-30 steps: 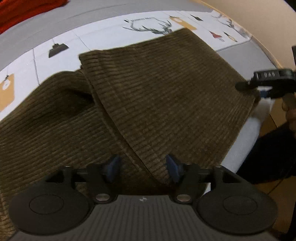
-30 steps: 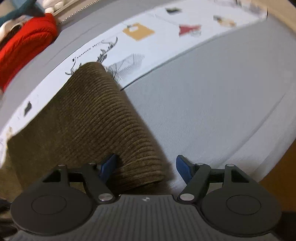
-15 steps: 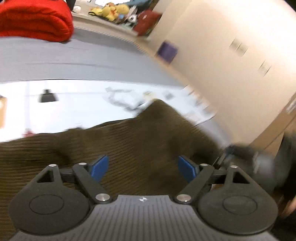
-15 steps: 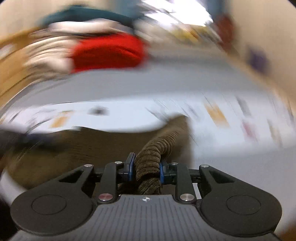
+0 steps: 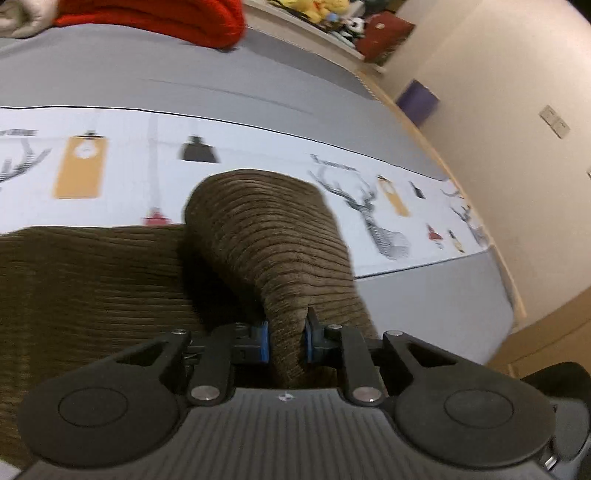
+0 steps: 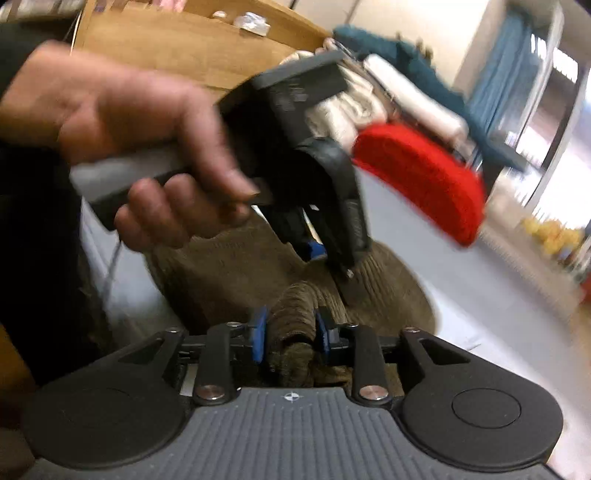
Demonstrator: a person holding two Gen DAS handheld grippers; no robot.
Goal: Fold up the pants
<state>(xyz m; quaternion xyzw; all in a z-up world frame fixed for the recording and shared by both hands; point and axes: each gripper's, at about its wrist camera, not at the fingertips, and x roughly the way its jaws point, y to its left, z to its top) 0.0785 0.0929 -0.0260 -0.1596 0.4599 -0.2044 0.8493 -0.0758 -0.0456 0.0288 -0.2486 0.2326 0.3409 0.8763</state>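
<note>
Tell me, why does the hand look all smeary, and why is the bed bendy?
In the right wrist view the hand and the red blanket are motion-blurred, while the right gripper, shut on the pants, stays sharp. In the left wrist view the fisheye lens curves the bedspread; its far prints are slightly soft, the left gripper crisp.

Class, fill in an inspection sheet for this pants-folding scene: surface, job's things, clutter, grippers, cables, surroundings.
Surface: bed with grey cover and a white printed band of deer and tags.
Job's things: brown corduroy pants, partly flat, one portion lifted into a ridge.
Clutter: red folded textile at the far side of the bed.
Grippers: left gripper shut on pants; right gripper shut on pants; the left hand shows in the right wrist view.
Cables: nothing seen.
Surroundings: cream wall, shelf with toys, wooden furniture.
</note>
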